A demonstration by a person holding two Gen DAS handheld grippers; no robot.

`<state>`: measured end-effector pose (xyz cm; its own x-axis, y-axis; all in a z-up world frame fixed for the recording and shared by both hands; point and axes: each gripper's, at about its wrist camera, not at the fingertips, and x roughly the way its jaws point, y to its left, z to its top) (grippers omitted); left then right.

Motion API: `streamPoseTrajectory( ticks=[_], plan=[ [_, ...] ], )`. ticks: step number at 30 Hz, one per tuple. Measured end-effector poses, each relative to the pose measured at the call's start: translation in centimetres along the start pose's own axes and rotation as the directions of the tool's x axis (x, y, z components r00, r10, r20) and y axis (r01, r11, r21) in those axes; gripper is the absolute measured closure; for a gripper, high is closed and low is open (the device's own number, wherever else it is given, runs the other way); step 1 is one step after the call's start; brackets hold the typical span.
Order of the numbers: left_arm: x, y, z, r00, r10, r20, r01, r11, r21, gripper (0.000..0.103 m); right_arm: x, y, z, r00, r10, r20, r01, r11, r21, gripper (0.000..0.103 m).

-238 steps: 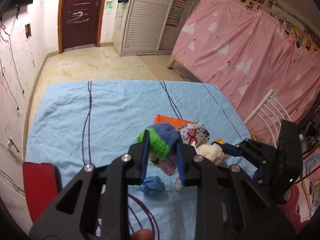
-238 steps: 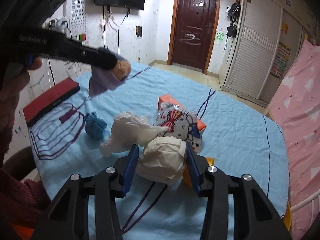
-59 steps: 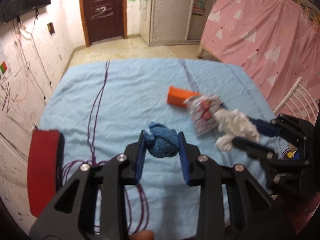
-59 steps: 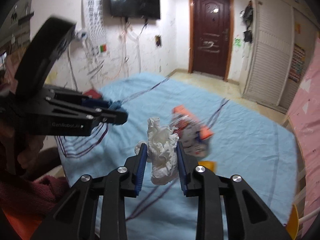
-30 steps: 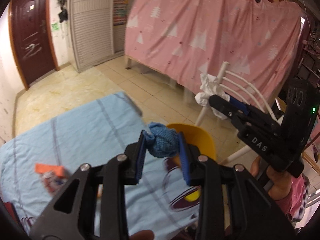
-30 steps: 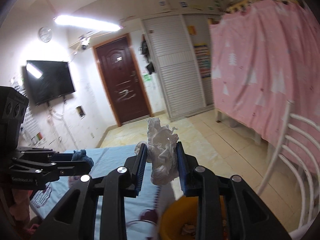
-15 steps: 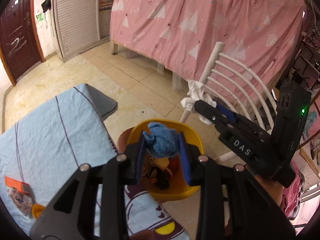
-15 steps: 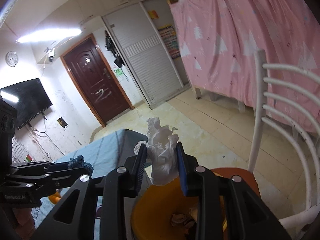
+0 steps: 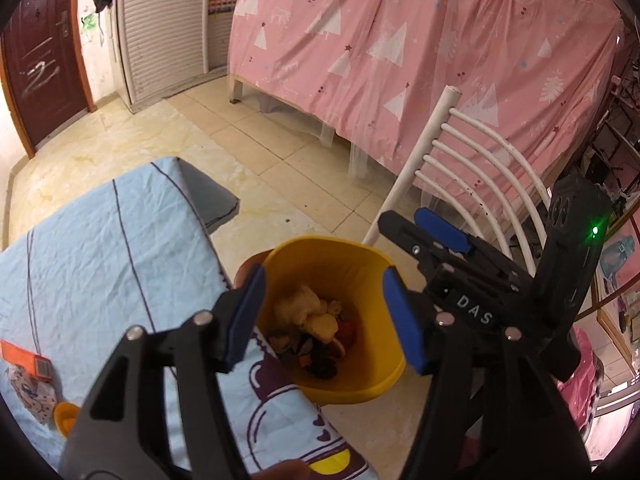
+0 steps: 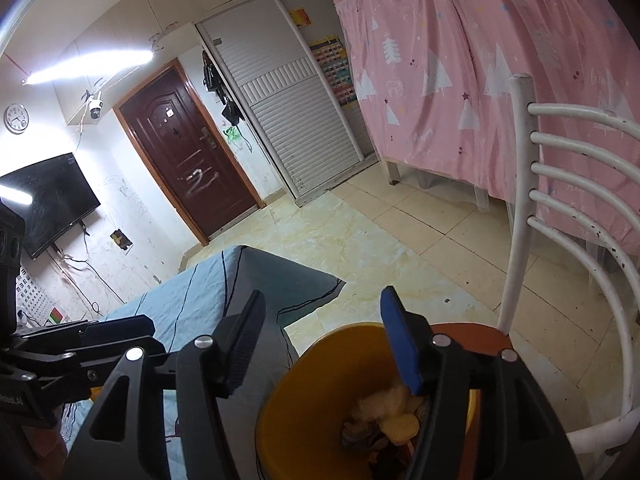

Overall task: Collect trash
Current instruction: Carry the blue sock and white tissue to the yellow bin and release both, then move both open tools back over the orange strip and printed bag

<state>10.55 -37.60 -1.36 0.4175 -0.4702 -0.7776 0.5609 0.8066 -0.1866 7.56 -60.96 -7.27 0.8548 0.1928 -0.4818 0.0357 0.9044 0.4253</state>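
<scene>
Two grippers, left gripper (image 9: 324, 316) and right gripper (image 10: 322, 338), are hanging wide and empty above the round yellow plastic bin (image 9: 360, 376) holding crumpled trash (image 9: 316, 332); remaining wrappers (image 9: 28, 376) on the blue-sheeted surface (image 9: 100, 256) are seemingly awaiting collection next

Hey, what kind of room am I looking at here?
Probably a lived-in bedroom at home: a bed frame behind a pink curtain, a louvred wardrobe, and a wall-mounted TV. A yellow trash bin stands beside a blue-sheeted surface.
</scene>
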Motion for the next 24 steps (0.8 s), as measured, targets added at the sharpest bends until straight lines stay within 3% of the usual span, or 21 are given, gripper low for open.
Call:
streamPoseTrajectory(
  ticks=[14,24],
  plan=[
    [-4.0,3.0,-0.5,0.998,0.022,0.053,-0.021,0.999,-0.031,0.045,0.6,4.3,0.7,0.999,0.034,-0.005,-0.034,0.994,-0.104,0.047],
    [-7.9,9.4,-1.3,0.988,0.123,0.091,-0.113,0.988,-0.107,0.042,1.2,10.6,0.3,0.994,0.104,-0.029,-0.107,0.966,-0.236,0.043]
  ],
)
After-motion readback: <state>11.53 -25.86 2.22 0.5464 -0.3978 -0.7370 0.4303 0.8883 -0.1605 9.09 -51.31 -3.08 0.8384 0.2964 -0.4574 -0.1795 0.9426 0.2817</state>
